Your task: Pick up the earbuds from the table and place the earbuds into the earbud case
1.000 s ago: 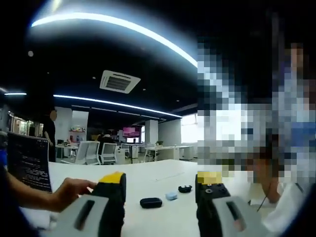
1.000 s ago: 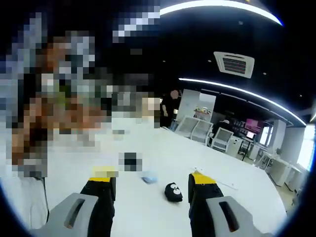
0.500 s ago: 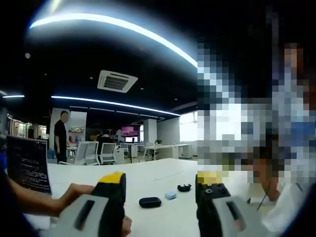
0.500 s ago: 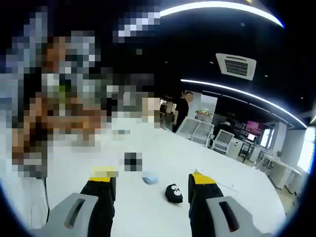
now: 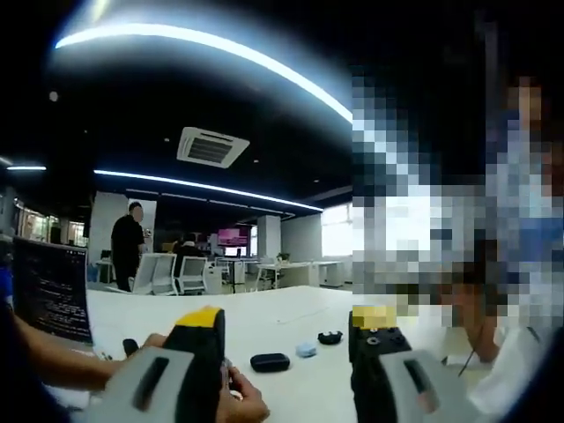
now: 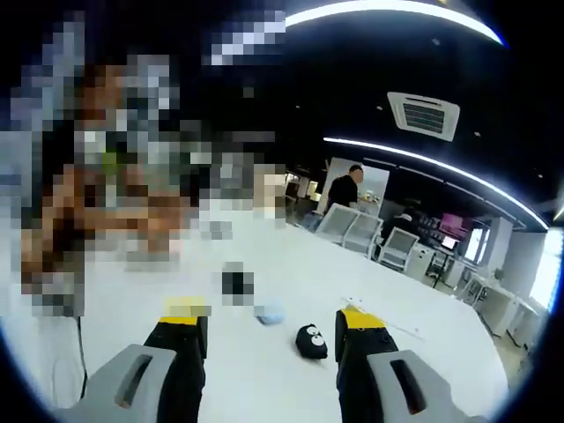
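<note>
Three small items lie in a row on the white table (image 5: 291, 313). In the left gripper view they are a black oblong case (image 5: 270, 361), a small pale blue piece (image 5: 306, 349) and a small black piece (image 5: 330, 337). My left gripper (image 5: 286, 330) hovers open above the near table, short of them, with nothing between its jaws. In the right gripper view the black piece with white dots (image 6: 310, 342) sits just inside the right jaw's tip, and the pale blue piece (image 6: 269, 312) lies beyond it. My right gripper (image 6: 271, 319) is open and holds nothing.
A person's hand (image 5: 242, 398) rests on the table by my left jaw, near an open laptop (image 5: 48, 300). Another person sits at the table on the right. Behind the table are white chairs (image 5: 167, 271) and desks, where a person in black (image 5: 130, 251) walks.
The hand by the left jaw has slid right across the table. The person in black in the background has walked to the right. Both grippers stay nearly still and open.
</note>
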Demonstrator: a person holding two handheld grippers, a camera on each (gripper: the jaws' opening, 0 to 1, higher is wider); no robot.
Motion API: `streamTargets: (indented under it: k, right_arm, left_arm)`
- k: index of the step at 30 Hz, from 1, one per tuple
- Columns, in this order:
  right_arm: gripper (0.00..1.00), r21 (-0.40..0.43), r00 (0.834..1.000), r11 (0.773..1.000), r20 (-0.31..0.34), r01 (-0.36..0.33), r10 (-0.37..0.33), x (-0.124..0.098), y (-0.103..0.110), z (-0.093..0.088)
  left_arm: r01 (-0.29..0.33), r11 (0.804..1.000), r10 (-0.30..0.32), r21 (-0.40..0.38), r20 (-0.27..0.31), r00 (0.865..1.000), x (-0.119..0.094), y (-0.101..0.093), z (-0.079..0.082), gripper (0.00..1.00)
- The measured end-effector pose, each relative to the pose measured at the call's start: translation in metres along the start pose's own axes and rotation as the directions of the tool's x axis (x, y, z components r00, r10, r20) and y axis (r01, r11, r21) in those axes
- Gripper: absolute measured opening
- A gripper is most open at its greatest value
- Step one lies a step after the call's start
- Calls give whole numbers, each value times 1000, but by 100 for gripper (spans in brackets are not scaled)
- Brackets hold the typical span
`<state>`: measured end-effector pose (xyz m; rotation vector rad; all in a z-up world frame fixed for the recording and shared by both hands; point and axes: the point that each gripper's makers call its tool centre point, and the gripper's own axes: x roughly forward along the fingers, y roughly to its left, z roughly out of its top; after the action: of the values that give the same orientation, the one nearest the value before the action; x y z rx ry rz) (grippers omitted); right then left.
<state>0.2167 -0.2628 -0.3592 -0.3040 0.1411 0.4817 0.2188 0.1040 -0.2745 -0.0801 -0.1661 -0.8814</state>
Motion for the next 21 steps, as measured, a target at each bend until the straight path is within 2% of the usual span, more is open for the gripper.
streamTargets:
  k: [3, 9, 21]
  right_arm:
    - [57, -22, 1000, 1000, -4, -3, 3, -1, 3, 1]
    - [56, -23, 1000, 1000, 4, -7, 7, -4, 1, 2]
    - [56, -25, 1000, 1000, 9, 5, -5, -8, -1, 4]
  left_arm:
    - [-9, 1000, 9, -6, -4, 1000, 0, 2, -2, 58]
    - [11, 1000, -11, 6, -1, 1000, 5, -8, 1, 58]
    - [15, 1000, -14, 8, -15, 1000, 7, -10, -4, 58]
